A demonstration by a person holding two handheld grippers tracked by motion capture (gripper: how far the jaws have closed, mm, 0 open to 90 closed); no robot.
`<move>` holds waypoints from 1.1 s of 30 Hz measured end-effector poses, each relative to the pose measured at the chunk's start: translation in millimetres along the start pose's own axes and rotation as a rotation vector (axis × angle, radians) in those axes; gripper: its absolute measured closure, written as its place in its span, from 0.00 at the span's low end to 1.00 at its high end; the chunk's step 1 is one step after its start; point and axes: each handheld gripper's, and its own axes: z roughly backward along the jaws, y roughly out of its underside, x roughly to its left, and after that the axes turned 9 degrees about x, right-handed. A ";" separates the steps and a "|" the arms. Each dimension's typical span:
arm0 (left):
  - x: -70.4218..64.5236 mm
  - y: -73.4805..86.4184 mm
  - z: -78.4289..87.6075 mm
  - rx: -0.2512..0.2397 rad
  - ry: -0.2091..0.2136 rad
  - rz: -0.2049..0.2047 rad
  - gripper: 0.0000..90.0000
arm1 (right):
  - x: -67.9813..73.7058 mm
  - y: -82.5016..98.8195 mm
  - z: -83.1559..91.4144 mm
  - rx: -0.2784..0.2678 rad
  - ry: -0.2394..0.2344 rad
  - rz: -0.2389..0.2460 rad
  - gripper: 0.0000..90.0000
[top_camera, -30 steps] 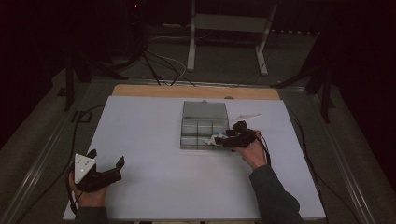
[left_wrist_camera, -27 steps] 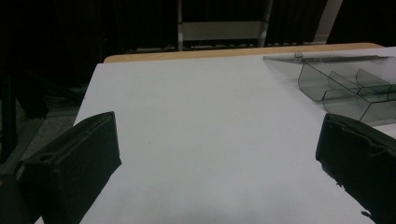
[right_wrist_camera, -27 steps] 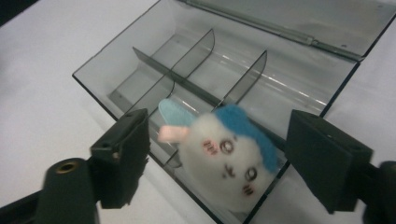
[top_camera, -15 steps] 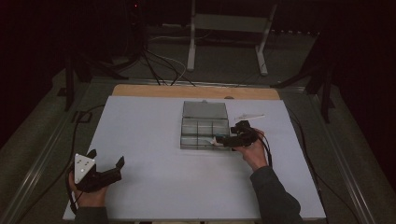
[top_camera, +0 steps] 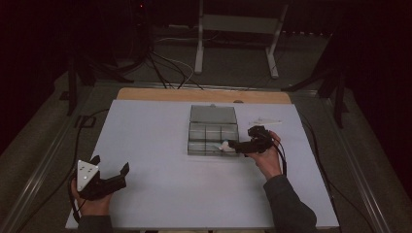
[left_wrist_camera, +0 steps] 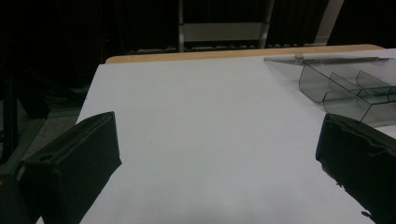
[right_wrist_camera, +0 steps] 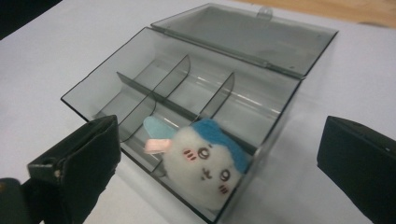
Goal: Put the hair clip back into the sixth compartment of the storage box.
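High view above the near edge of the table [top_camera: 145, 145], gripper views low, close, sharing the compartment box [top_camera: 213, 138].

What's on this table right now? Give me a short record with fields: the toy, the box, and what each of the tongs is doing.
toy: small white plush with blue top and pink bow, lying in a near corner compartment of the box
box: clear grey plastic compartment box, lid open
right tongs: jaws have just been opening, now wide apart either side of the plush, not gripping it
left tongs: open, holding nothing, over the white table
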 end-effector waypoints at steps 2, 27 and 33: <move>0.0 0.0 0.0 0.000 0.000 0.001 0.01 | 0.1 0.3 3.4 -0.010 0.016 0.003 0.00; 3.2 -1.3 4.0 0.000 -0.010 0.004 0.01 | -1.0 27.0 39.8 -0.104 0.131 0.025 0.00; 3.4 -1.9 4.4 0.006 -0.007 -0.001 0.01 | -5.5 38.1 47.3 -0.117 0.138 0.010 0.00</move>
